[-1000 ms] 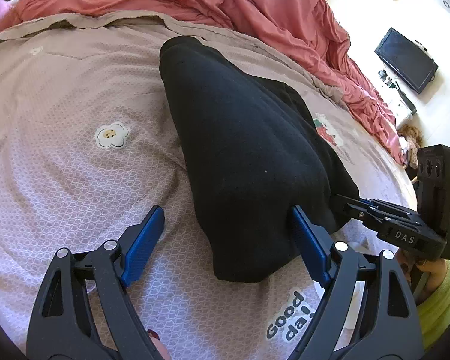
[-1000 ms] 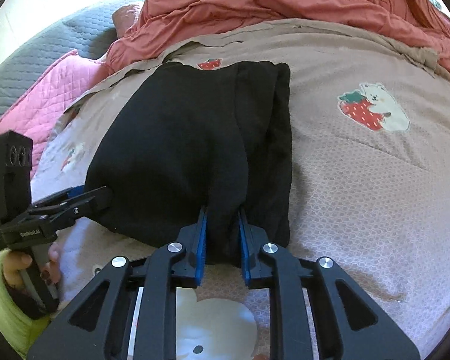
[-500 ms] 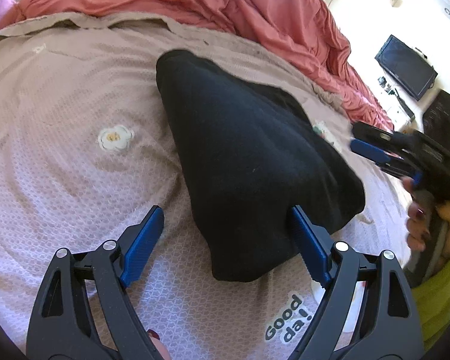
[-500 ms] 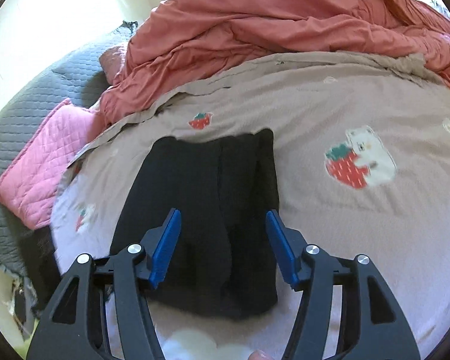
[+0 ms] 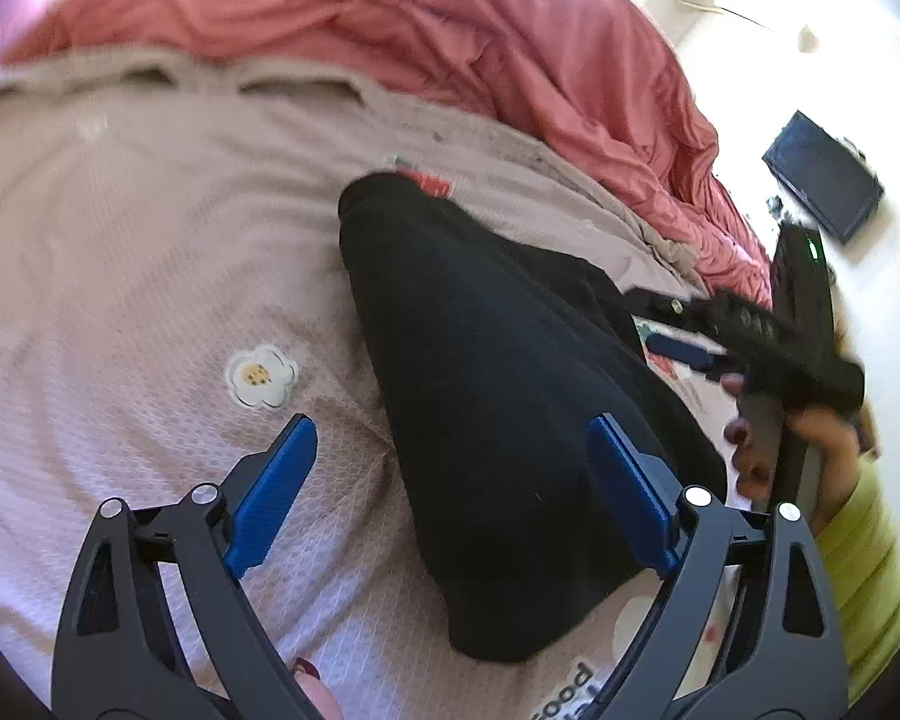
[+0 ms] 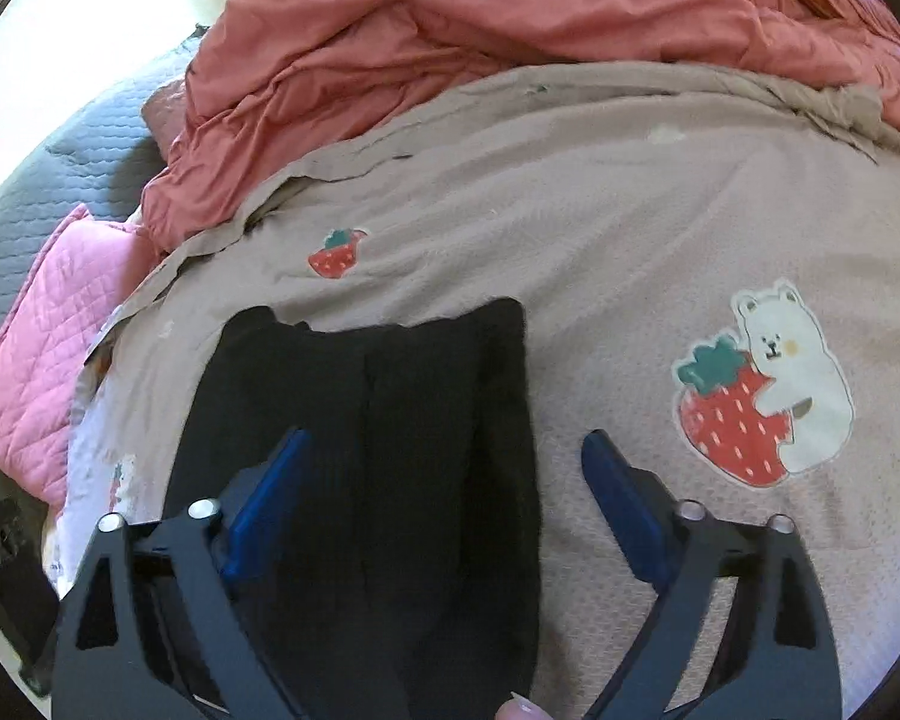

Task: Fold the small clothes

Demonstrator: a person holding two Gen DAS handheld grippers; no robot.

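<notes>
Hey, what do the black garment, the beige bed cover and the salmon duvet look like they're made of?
Black garment: soft matte knit, likely cotton jersey or fleece; it lies limp with no sheen.
Beige bed cover: woven or quilted cotton, by its fine honeycomb texture, with printed cartoon motifs.
Salmon duvet: smooth, lightly padded fabric, perhaps washed cotton or microfibre; it crumples in soft puffy creases.

Left gripper: jaws spread wide; bare bedsheet ahead and to its left, open passage. Folded black garment lies ahead-right, under its right finger. Right gripper hangs beyond the garment's far right edge, blocking that side. Heaped red quilt closes the far end. Right gripper's view: sheet open ahead-right.
</notes>
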